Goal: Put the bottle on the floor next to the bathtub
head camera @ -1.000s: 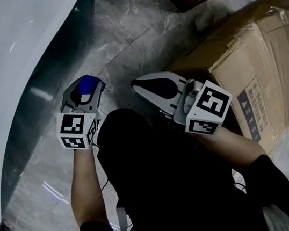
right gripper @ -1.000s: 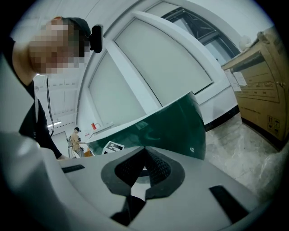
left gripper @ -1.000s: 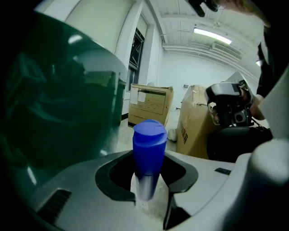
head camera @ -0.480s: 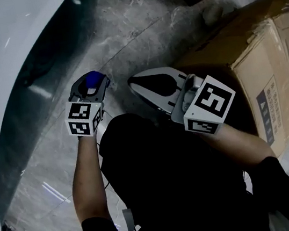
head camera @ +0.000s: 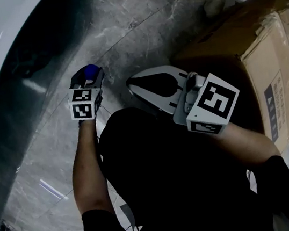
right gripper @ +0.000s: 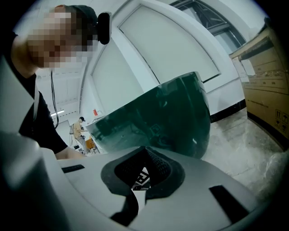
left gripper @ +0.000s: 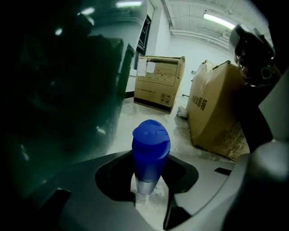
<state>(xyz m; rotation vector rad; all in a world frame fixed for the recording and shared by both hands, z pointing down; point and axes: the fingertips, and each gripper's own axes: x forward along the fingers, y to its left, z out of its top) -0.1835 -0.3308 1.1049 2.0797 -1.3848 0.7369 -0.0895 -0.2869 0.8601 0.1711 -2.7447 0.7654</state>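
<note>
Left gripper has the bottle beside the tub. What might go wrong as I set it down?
1. The bottle sticks well out of the left gripper, blue cap far beyond the jaws; if it meets the floor at a tilt, it may topple on release.
2. The dark wall of the bathtub curves close on the left; a sideways drift might knock the bottle against it.

Bottle (left gripper: 150,151) in your left gripper (head camera: 88,77): vivid blue cap, silvery neck below.
Left gripper and your right gripper (head camera: 135,85): pale grey shells, black inner pads.
Cubes (head camera: 84,103): black-and-white square markers.
Bathtub (head camera: 27,60): glossy dark green wall, white rim.
Floor (head camera: 137,32): grey, marble-veined.
Boxes (head camera: 269,43): brown cardboard, dark print.
Your shirt (head camera: 171,178): black.
</note>
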